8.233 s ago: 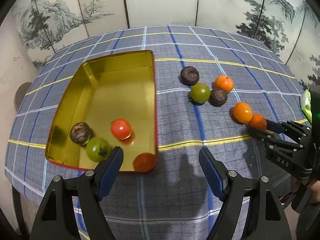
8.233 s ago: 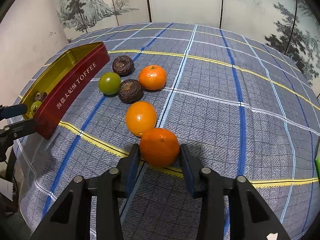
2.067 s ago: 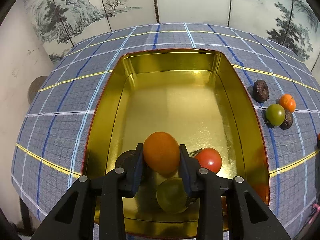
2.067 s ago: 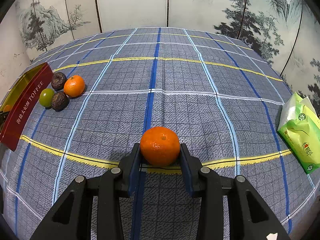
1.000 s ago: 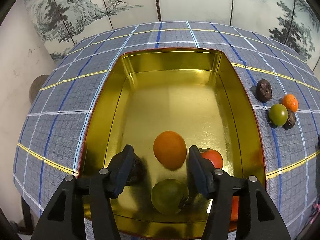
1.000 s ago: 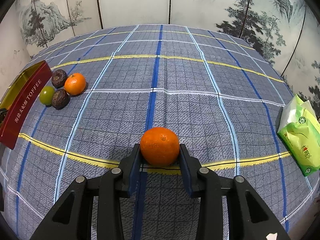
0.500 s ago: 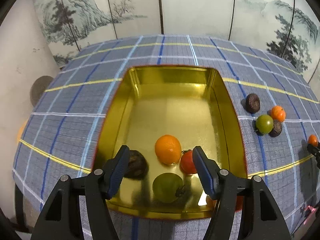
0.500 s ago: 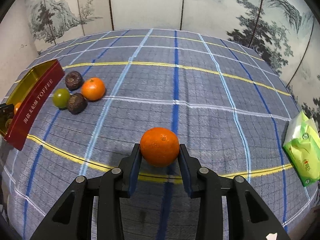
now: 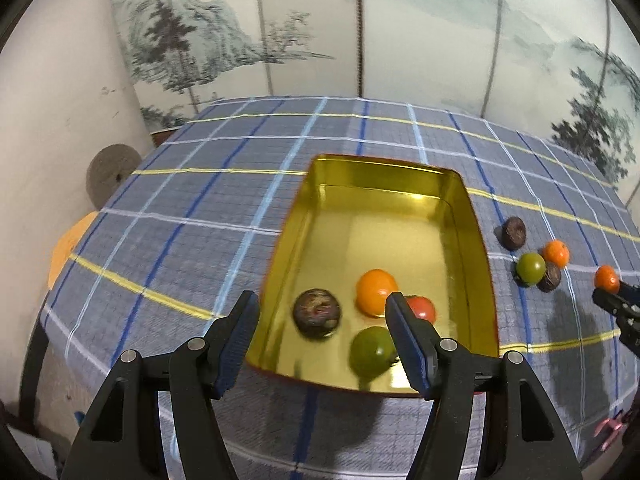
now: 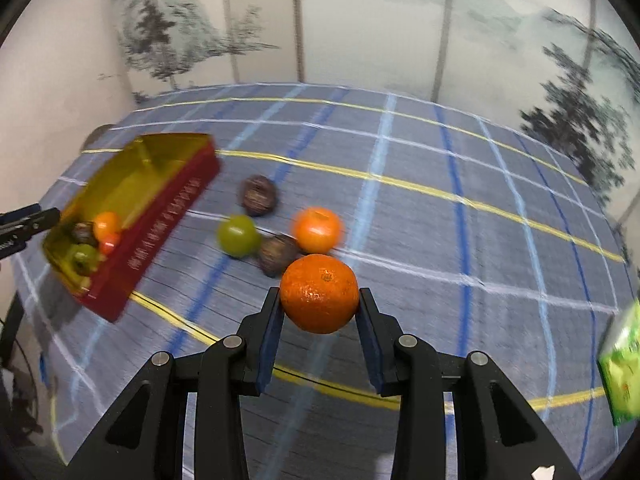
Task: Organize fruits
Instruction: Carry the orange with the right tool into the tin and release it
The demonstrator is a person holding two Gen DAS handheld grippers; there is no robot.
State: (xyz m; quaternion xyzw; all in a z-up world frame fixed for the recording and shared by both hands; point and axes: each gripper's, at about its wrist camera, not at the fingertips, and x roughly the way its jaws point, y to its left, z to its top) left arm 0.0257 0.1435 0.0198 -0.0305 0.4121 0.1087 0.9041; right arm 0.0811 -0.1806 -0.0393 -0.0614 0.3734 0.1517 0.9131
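Gripping the mandarin (image 10: 319, 293) across its widest girth, your right claw (image 10: 319, 312) had it clenched between both pads, lifted off the bench (image 10: 460, 216) and hanging in front of the loose fruit. That fruit looked light and round, with a pebbled, slightly yielding peel, so I judged a hold at the equator right: higher or lower and it could squirt out, and a hard squeeze might bruise it.

Just beyond it lay a second orange (image 10: 317, 230), a green fruit (image 10: 237, 236) and two dark wrinkled fruits (image 10: 259, 195), bunched close together; any of them would likely roll if nudged.

Further left stood the gold tin (image 9: 476, 232), well apart from your loaded claw. Inside it, at the near end, sat an orange fruit (image 9: 376, 286), a red one (image 9: 420, 307), a green one (image 9: 370, 346) and a dark one (image 9: 317, 313).

Your left claw (image 9: 322, 344) hung released and empty over the tin's near edge.
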